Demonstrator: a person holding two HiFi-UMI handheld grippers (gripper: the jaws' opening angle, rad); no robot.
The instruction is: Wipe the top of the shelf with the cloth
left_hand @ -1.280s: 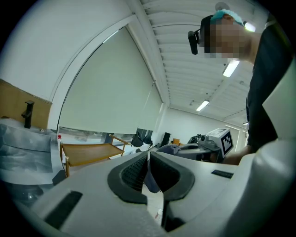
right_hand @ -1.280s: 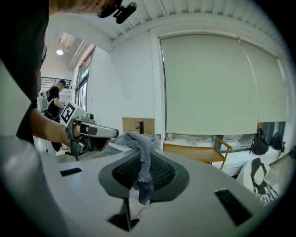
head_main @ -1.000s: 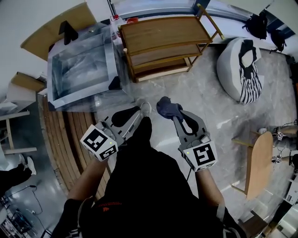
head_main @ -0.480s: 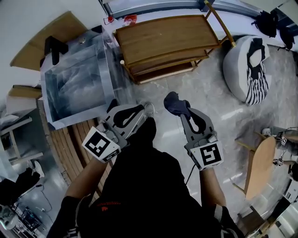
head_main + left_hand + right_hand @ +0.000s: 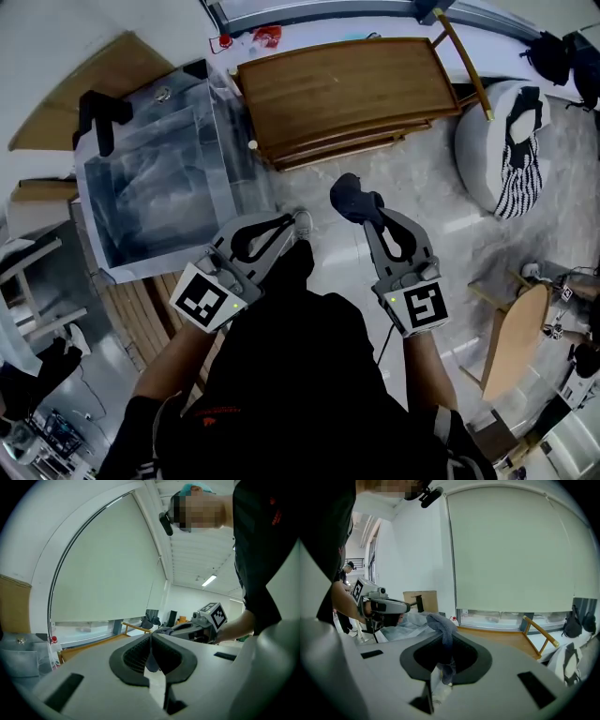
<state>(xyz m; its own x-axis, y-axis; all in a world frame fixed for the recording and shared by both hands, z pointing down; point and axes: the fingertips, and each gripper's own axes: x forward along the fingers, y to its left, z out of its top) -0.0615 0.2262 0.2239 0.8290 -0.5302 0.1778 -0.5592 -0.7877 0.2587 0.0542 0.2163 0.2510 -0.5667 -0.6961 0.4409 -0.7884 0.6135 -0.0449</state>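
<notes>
Below the head view, pale marbled floor tiles (image 5: 412,187) are running under a brown wooden shelf (image 5: 347,84) with a smooth flat top, which is standing well apart from both grippers. A clear plastic box (image 5: 159,178) is standing just beside it. Along the left gripper view, the left gripper (image 5: 151,637) is pressing its ribbed dark jaws together on nothing. Along the right gripper view, the right gripper (image 5: 446,634) is clamping a crumpled grey-blue cloth (image 5: 441,624).

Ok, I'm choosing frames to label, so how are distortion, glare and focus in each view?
Head view: fisheye bends the shelf edges; pale glare streaks on the floor; sharp. Left gripper view: dark round vignette, bright flat window blind. Right gripper view: same vignette; the cloth is crisp.
</notes>
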